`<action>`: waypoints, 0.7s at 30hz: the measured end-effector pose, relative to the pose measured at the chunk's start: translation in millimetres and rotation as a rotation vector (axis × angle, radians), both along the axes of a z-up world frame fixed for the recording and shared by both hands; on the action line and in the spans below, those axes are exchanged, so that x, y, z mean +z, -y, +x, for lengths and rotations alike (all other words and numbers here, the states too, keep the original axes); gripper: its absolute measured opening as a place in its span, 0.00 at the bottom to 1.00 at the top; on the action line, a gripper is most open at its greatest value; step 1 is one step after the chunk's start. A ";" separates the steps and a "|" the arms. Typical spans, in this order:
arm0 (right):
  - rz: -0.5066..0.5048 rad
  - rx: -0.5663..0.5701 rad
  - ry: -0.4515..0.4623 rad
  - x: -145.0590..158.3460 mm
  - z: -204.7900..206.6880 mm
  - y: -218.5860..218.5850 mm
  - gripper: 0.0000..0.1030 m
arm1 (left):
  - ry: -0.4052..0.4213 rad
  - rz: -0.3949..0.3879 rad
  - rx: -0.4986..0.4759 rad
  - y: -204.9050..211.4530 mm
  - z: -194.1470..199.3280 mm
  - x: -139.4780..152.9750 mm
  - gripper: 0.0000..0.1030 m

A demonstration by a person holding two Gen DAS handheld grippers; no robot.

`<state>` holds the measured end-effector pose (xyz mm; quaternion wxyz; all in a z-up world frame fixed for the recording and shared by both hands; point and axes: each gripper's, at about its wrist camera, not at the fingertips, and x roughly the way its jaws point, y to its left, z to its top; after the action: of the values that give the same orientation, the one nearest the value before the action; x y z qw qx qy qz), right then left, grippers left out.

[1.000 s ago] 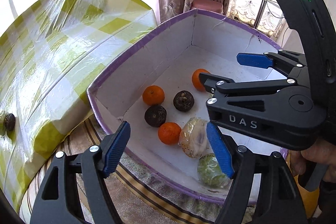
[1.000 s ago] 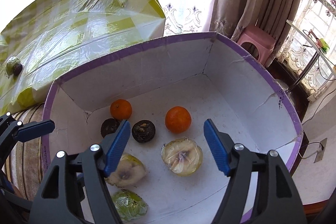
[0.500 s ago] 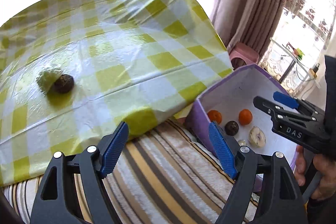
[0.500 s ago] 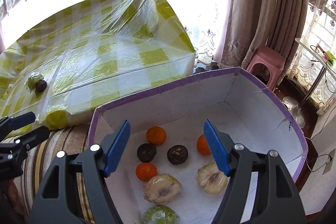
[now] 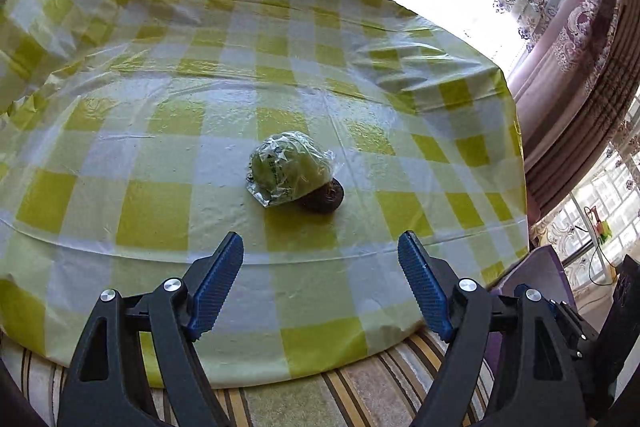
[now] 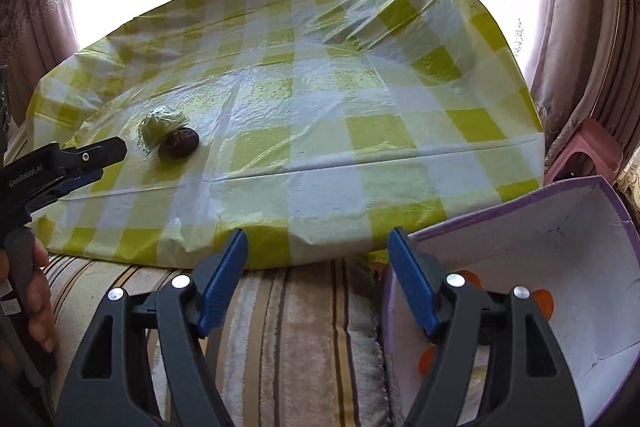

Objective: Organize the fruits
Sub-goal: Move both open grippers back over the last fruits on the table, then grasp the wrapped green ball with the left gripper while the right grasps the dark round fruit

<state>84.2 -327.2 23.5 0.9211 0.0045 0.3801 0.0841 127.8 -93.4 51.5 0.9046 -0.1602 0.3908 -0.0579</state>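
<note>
A green fruit in a clear plastic bag (image 5: 286, 173) lies on the checked table, touching a dark round fruit (image 5: 325, 195) at its right. Both also show in the right wrist view, the bagged fruit (image 6: 162, 127) and the dark fruit (image 6: 181, 142). My left gripper (image 5: 320, 281) is open and empty, just short of the two fruits. My right gripper (image 6: 318, 277) is open and empty above the striped cushion. The purple-rimmed box (image 6: 568, 227) stands to its right, with orange fruits (image 6: 543, 301) partly hidden behind the gripper.
The table has a yellow-green and white checked plastic cloth (image 6: 320, 115). A striped cushion (image 6: 296, 339) lies before it. A pink stool (image 6: 588, 147) and curtains stand at the right. The left gripper (image 6: 86, 157) shows at the left of the right wrist view.
My left gripper has swung from the box over to the table and now faces the two fruits. My right gripper has pulled back and up from the box.
</note>
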 end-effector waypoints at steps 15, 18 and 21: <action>0.038 0.132 0.001 -5.3 41.9 -68.6 0.70 | -0.038 -0.040 -0.002 -21.0 59.8 -16.5 0.75; 0.032 0.137 0.002 -7.3 48.1 -74.7 0.70 | -0.043 -0.055 -0.012 -21.8 68.2 -20.9 0.75; 0.037 0.142 0.000 -8.4 55.2 -79.8 0.70 | -0.045 -0.067 -0.030 -22.0 73.9 -25.0 0.75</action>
<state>139.3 -247.3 15.0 0.9125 -0.0055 0.3780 0.1561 201.7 -71.5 26.4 0.8886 -0.1859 0.4115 -0.0810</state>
